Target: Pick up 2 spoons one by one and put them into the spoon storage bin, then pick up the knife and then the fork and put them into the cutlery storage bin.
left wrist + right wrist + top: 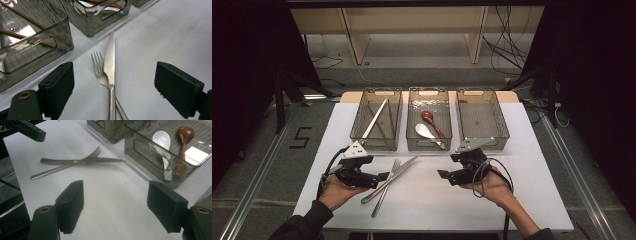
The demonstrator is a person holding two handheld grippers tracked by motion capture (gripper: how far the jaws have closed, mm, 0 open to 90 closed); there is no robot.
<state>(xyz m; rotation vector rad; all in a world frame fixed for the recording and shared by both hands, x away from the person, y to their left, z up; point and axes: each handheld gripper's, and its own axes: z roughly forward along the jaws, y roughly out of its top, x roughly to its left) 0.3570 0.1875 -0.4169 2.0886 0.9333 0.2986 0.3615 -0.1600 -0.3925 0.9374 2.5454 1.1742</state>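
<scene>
A steel knife (406,165) lies crossed over a steel fork (394,167) on the white table top (422,200). My left gripper (382,178) rests by their handles at the left, jaws open and pointing right. In the left gripper view the knife (110,62) and fork (98,66) lie between the jaws of the left gripper (115,77), untouched. My right gripper (443,175) sits lower right of the cutlery, open, pointing left. In the right gripper view the right gripper (117,195) holds nothing; the knife (100,160) and fork (93,152) lie ahead of it.
Three clear grey bins stand in a row behind the cutlery. The left bin (376,146) holds chopsticks (375,120). The middle bin (428,147) holds a white spoon (424,131) and a wooden spoon (429,118). The right bin (482,144) stands behind my right gripper.
</scene>
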